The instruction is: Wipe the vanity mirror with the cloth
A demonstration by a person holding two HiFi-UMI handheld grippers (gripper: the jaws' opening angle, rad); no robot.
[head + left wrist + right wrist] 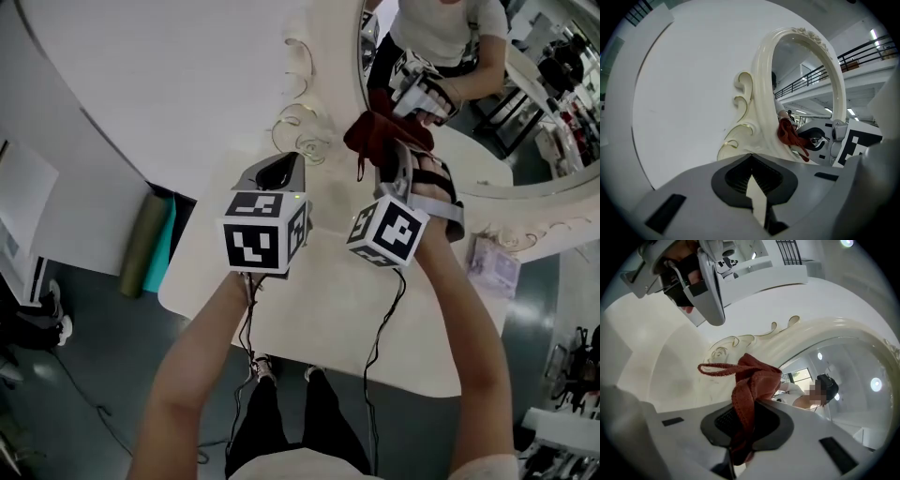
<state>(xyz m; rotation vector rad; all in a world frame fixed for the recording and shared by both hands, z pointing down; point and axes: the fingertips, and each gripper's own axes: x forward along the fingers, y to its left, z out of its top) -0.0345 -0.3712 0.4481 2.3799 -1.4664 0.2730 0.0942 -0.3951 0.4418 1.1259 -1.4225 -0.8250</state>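
Observation:
The vanity mirror [511,155] is an oval glass in a cream scrolled frame [761,93], standing at the back right of the table. A dark red cloth [375,136] is bunched in my right gripper [398,159], which is shut on it. The cloth [752,380] hangs over the pads and sits at the frame's lower left edge, beside the glass [843,376]; contact cannot be made out. My left gripper [279,171] is held level beside the right one, left of the mirror. Its jaws [752,180] are shut with nothing in them. From there the cloth [789,133] shows against the frame.
A cream vanity table [319,309] lies under both grippers. A small lilac packet [494,265] rests at its right end. Rolled green and teal mats [150,244] lean at the table's left. A white curved wall [169,84] rises behind. Cables hang from both grippers.

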